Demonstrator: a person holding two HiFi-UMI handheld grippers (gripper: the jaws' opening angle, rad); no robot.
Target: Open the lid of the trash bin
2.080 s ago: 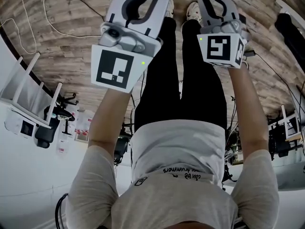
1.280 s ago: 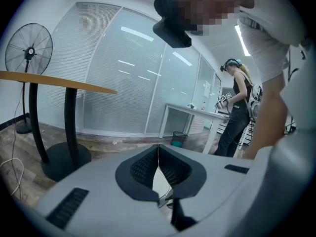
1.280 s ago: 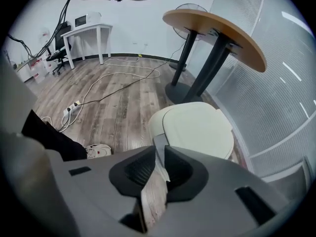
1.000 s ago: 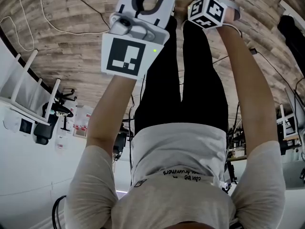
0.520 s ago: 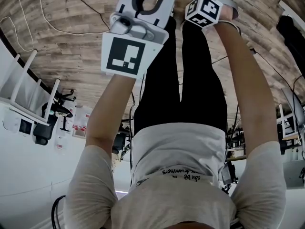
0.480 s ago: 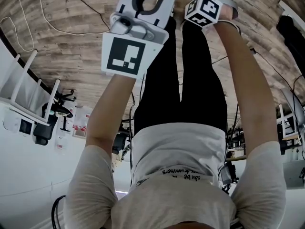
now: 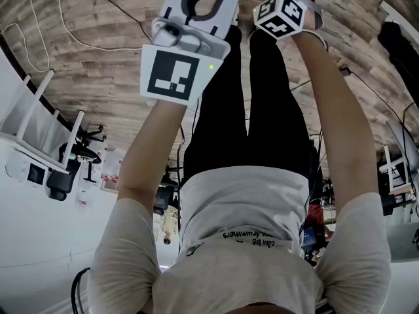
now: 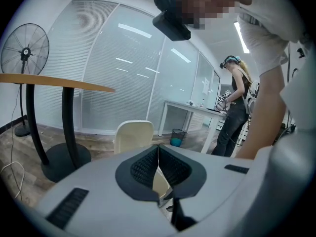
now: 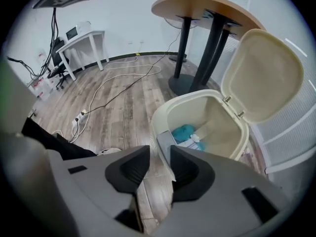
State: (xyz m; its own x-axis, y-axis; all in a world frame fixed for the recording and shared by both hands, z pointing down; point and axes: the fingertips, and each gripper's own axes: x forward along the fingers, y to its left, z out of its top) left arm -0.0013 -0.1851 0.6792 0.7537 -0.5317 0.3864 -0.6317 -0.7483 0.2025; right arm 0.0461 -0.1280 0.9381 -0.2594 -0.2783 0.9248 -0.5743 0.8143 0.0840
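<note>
Right gripper view: right gripper point(image 9: 159, 154) jaws just popped open, empty, trash bin point(image 9: 160, 117) lid point(image 9: 261, 75) standing up beyond them, left gripper point(image 8: 158, 157) clenched, so back off gently.

Cream trash bin point(image 9: 157, 124) stands on wood floor point(image 9: 118, 107). Its lid point(image 9: 261, 75) is hinged up, fully open. Teal and white rubbish point(image 9: 185, 132) lies inside.

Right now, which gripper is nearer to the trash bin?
Right. The right gripper hangs just above the trash bin; its jaws have just opened, nothing between them. The left gripper is farther back, facing the raised lid.
</note>
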